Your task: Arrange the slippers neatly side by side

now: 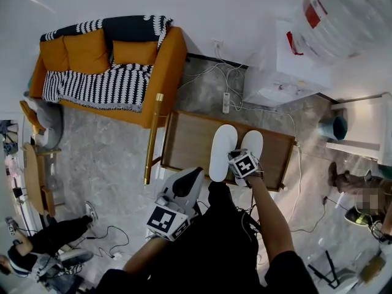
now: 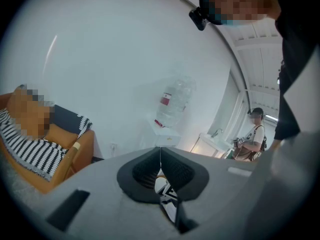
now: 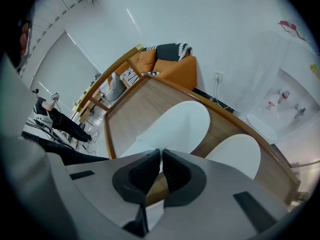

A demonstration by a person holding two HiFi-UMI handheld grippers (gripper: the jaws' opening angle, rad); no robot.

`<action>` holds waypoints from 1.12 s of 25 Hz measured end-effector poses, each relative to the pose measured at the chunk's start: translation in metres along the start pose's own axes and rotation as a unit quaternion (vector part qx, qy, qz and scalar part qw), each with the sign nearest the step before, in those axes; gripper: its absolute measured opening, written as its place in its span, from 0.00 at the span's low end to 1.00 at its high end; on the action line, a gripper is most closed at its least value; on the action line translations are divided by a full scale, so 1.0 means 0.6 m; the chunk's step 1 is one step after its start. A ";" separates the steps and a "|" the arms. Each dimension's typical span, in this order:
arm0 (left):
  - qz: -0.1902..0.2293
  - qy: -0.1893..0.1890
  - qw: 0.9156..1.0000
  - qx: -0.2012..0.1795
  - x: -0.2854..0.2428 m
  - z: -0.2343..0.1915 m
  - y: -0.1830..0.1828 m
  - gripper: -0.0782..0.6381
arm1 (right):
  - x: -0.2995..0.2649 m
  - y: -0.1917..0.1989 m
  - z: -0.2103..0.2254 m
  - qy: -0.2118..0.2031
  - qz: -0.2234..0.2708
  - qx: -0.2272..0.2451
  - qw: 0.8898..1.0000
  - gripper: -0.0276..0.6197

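Observation:
Two white slippers lie side by side on a low wooden table (image 1: 190, 141), toes pointing away from me. The left slipper (image 1: 222, 152) (image 3: 176, 125) reaches slightly farther forward than the right slipper (image 1: 252, 144) (image 3: 238, 155). My right gripper (image 1: 240, 159) (image 3: 161, 156) hovers over their heel ends, between the two, jaws shut with nothing between the pads. My left gripper (image 1: 186, 182) (image 2: 160, 159) hangs off the table's near left corner, tilted up toward the room, also shut and empty.
An orange sofa (image 1: 110, 66) with a striped blanket stands at the back left. A white water dispenser (image 1: 288, 66) stands at the back right. A power strip (image 1: 225, 101) and cables lie behind the table. One person sits on the floor at the lower left (image 1: 43, 244).

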State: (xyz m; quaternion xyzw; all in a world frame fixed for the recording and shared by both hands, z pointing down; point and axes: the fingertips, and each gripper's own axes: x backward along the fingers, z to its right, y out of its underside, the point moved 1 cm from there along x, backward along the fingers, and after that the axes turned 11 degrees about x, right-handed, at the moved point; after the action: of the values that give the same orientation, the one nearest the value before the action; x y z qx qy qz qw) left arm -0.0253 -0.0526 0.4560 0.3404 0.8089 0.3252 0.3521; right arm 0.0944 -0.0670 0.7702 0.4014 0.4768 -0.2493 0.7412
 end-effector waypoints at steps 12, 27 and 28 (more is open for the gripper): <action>-0.003 0.005 1.000 0.000 0.003 0.000 0.003 0.13 | -0.008 0.011 0.004 0.015 -0.005 -0.019 1.000 0.08; 0.001 0.039 0.999 -0.012 0.019 0.018 -0.005 0.13 | 0.087 -0.007 -0.009 0.051 0.061 -0.092 0.993 0.16; 0.003 0.043 0.999 -0.014 0.022 0.022 -0.008 0.13 | 0.104 -0.012 -0.011 0.054 0.077 -0.105 0.990 0.16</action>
State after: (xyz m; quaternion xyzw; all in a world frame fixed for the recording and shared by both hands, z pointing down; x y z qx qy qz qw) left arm -0.0236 -0.0411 0.4407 0.3234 0.8178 0.3516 0.3208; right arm 0.1117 -0.0646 0.7093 0.3696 0.5072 -0.1178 0.7696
